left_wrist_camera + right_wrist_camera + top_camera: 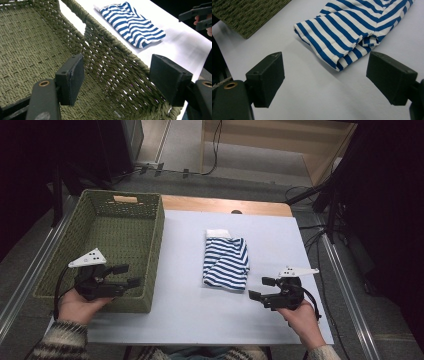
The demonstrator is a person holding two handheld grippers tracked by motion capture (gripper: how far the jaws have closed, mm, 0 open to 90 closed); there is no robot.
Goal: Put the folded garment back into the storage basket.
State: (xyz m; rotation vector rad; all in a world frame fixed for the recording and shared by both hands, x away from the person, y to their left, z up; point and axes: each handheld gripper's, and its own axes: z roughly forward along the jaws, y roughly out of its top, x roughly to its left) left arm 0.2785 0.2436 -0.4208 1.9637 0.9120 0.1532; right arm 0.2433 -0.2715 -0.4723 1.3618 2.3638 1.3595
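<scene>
Two grippers show in the high view: the left gripper [128,275] wide over the green basket [156,245], the right gripper [261,288] wide beside the folded striped cloth [226,262] on the worktop [185,270]. Left gripper view: jaws apart above the basket wall. Right gripper view: jaws apart, cloth just ahead, untouched

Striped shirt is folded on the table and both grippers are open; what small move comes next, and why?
Probably ease the right gripper forward onto the near edge of the striped shirt and close. Its jaws stand open just short of that folded edge, nothing held. The left gripper hangs open over the green basket, whose right wall stands between it and the shirt, so the right is better placed.
</scene>
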